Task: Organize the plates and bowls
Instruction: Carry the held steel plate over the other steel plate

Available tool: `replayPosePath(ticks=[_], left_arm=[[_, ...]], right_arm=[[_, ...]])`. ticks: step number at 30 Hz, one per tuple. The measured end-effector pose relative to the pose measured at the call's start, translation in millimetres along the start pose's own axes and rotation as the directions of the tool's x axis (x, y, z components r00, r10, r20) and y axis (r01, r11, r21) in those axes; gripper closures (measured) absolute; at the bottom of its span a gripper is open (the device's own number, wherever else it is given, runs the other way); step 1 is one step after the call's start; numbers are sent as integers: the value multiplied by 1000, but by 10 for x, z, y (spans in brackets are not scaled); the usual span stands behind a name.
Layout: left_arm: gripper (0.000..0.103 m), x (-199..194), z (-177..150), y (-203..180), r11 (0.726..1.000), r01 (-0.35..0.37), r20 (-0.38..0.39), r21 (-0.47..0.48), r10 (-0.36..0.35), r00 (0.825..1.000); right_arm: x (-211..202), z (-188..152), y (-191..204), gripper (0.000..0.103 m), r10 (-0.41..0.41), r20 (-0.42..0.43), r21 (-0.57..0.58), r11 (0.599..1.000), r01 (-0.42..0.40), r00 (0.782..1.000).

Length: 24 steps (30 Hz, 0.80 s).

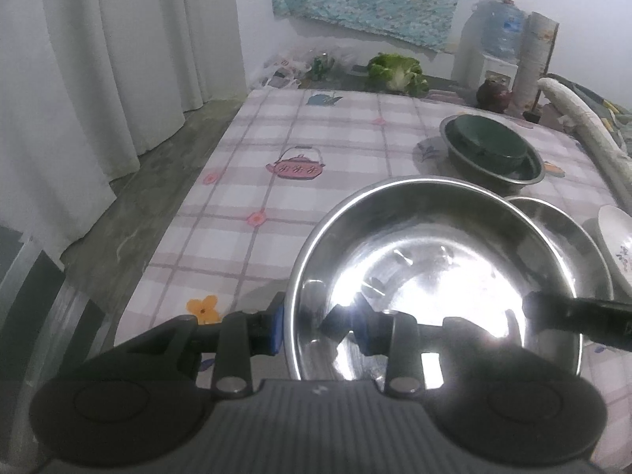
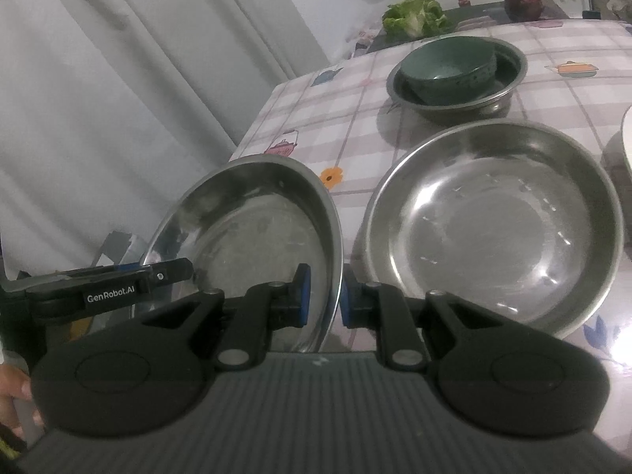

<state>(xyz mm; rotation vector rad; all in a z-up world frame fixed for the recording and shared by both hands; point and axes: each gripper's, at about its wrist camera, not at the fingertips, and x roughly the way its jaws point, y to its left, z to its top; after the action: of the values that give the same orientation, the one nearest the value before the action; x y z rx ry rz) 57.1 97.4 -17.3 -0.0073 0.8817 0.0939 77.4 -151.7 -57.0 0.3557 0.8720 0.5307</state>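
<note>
Both grippers hold one steel plate (image 1: 438, 276), lifted and tilted above the table; it also shows in the right wrist view (image 2: 252, 229). My left gripper (image 1: 320, 330) is shut on its left rim. My right gripper (image 2: 324, 300) is shut on its right rim, and its finger shows in the left wrist view (image 1: 572, 314). A second steel plate (image 2: 497, 229) lies flat on the table to the right. Behind it a green bowl (image 2: 450, 69) sits inside a steel bowl (image 2: 509, 79).
A checked tablecloth (image 1: 316, 150) covers the table. A white patterned dish (image 1: 616, 245) is at the right edge. A cabbage (image 1: 397, 69), a dark red pot (image 1: 493, 96) and a water dispenser (image 1: 489, 39) stand at the back. Curtains (image 1: 118, 59) hang left.
</note>
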Motion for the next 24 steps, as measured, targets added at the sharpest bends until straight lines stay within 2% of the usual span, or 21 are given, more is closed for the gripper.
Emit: replayPosePath(ticks=[24], left_arm=[[68,14,268,-773,988,83,38,127,-88,995]], right_arm=[[-603,4,-530,88,-89,109,129,989,75,990]])
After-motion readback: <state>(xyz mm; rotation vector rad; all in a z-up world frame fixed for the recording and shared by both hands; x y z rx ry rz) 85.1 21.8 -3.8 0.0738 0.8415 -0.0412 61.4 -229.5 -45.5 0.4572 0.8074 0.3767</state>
